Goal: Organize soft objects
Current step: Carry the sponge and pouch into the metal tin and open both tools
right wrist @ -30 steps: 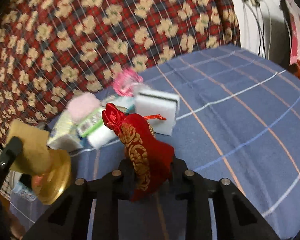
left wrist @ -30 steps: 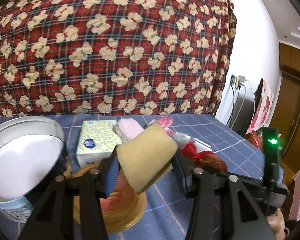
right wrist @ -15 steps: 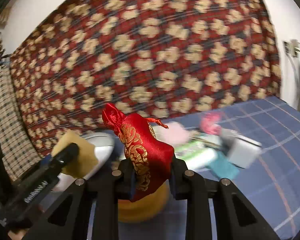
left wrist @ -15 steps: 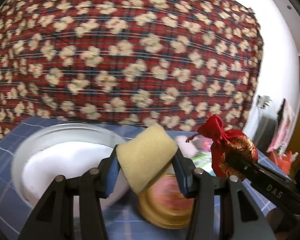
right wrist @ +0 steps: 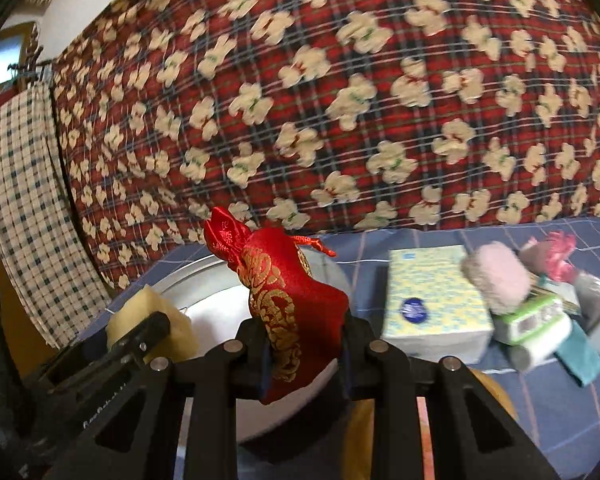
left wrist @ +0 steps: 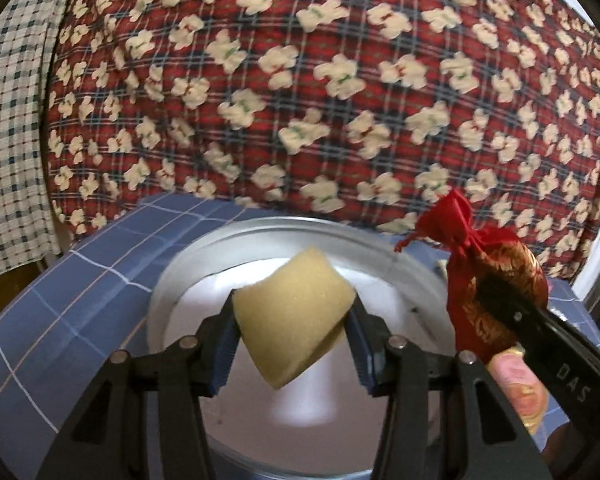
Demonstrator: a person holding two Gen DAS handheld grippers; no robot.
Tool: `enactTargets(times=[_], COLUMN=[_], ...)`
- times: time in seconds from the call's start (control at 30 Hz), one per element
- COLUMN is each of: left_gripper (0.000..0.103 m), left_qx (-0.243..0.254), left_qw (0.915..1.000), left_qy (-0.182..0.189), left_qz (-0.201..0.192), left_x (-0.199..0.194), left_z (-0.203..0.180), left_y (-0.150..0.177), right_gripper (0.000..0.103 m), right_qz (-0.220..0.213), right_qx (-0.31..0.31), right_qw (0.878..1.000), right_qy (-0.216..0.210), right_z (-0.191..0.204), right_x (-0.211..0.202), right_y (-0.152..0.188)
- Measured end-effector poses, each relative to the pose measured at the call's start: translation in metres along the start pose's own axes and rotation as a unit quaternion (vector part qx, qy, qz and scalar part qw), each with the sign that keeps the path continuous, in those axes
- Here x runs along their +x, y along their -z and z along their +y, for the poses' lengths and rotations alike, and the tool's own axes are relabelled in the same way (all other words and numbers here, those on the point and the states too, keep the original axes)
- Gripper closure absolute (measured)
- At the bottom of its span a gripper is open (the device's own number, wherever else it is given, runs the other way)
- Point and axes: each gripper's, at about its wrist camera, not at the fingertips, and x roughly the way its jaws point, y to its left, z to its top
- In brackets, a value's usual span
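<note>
Left wrist view: left gripper (left wrist: 294,338) has its jaws closed on a yellow sponge (left wrist: 294,320), which is held above the round white basin (left wrist: 188,276); the basin stands on the blue checked cloth (left wrist: 60,304); right gripper (left wrist: 496,312), entering from the right edge, clamps a red drawstring pouch (left wrist: 484,264) over the basin's right rim.

Right wrist view: right gripper (right wrist: 304,344) has its jaws closed on the red drawstring pouch (right wrist: 288,300), above the basin (right wrist: 204,284); left gripper (right wrist: 140,336) appears at lower left holding the sponge (right wrist: 148,312); a tissue box (right wrist: 432,304), a pink fluffy item (right wrist: 496,280) and a green-and-white pack (right wrist: 536,320) lie grouped on the cloth to the right, apart from the basin.
</note>
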Motion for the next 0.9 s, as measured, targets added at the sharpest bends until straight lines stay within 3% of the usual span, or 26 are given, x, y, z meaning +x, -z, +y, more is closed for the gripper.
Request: enactTargets(times=[0.1, 0.43, 0.7, 0.73, 0.8, 0.9], left_gripper=[0.054, 0.054, 0.053, 0.047, 0.042, 0.020], left_qx=[0.004, 0.002, 0.008, 0.009, 0.010, -0.003], left_qw=[0.9998, 0.9985, 0.9981, 0.9980, 0.9976, 0.9969], left_qy=[-0.020, -0.036, -0.046, -0.048, -0.060, -0.078], left_qz=[0.008, 0.041, 0.042, 0.041, 0.032, 0.013], left_x=[0.009, 0.028, 0.029, 0.029, 0.026, 0.020], left_z=[0.004, 0.010, 0.009, 0.009, 0.008, 0.013], left_y=[0.002, 0.011, 0.011, 0.011, 0.010, 0.009], right_gripper=[0.074, 0.073, 0.071, 0.070, 0.052, 0.041], right_qz=[0.015, 0.068, 0.058, 0.057, 0.054, 0.036], right_qx=[-0.008, -0.020, -0.039, -0.041, -0.046, -0.042], right_qw=[1.000, 0.997, 0.997, 0.997, 0.997, 0.998], right_qy=[-0.002, -0.018, -0.034, -0.035, -0.037, -0.031], right_z=[0.008, 0.008, 0.015, 0.016, 0.018, 0.013], right_x=[0.017, 0.043, 0.039, 0.038, 0.036, 0.029], right_y=[0.002, 0.018, 0.020, 0.020, 0.019, 0.017])
